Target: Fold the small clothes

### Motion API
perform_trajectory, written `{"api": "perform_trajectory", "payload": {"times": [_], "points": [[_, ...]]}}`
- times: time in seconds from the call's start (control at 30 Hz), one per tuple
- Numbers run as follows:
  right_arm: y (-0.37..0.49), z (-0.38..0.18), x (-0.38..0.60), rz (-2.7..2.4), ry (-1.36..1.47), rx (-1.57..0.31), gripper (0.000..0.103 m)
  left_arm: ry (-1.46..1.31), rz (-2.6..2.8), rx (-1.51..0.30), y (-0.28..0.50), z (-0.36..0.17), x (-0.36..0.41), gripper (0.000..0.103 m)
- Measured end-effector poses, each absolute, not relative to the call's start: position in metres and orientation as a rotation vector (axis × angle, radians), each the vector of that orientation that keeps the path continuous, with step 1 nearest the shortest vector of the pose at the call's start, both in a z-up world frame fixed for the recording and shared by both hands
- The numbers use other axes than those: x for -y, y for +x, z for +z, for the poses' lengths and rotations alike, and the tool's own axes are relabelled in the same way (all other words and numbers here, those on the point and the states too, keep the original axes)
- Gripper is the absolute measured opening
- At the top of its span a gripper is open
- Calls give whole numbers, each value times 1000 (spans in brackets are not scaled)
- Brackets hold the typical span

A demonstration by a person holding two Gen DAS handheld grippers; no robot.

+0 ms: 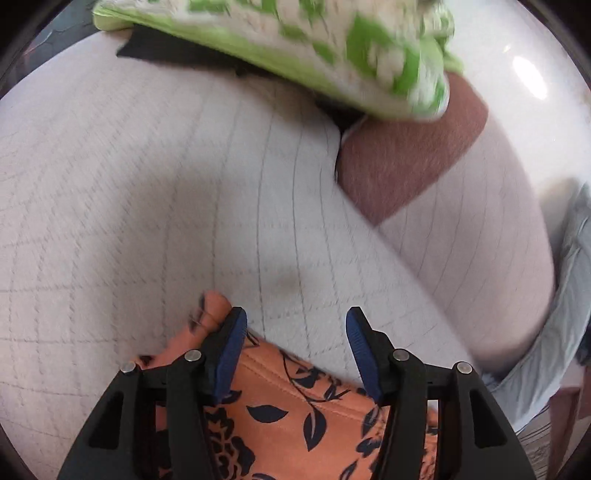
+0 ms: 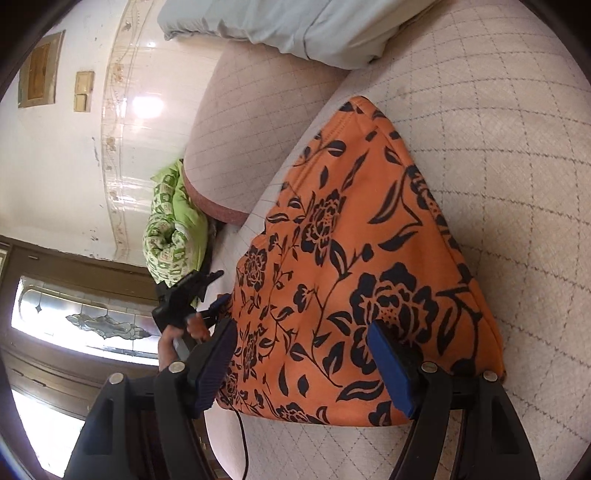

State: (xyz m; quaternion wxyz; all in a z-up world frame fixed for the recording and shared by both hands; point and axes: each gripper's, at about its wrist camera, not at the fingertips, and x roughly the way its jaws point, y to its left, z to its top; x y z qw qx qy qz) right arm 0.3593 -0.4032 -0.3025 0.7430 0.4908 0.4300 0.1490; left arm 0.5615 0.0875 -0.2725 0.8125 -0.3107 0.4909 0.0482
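An orange garment with a dark floral print (image 2: 354, 266) lies folded flat on a pale quilted cushion (image 2: 498, 129). My right gripper (image 2: 301, 354) is open, its blue pads on either side of the garment's near edge. My left gripper (image 1: 295, 350) is open just above an edge of the same garment (image 1: 291, 417), with nothing between its pads. The left gripper also shows in the right wrist view (image 2: 192, 299), held in a hand at the garment's left side.
A green and white patterned bundle (image 1: 295, 48) lies past the cushion's far end; it also shows in the right wrist view (image 2: 173, 232). A pale grey cloth (image 2: 303, 26) lies on the cushion. A brown cushion edge (image 1: 406, 162) sits between them. A black cable (image 2: 242, 435) hangs nearby.
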Motion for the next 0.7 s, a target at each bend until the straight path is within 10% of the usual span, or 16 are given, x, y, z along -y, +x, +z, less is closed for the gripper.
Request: {"api": "perform_trajectory", "payload": {"times": [0.7], "points": [[387, -323, 369, 293, 860, -1157, 54, -225, 149, -1172, 369, -271, -145, 66]]}}
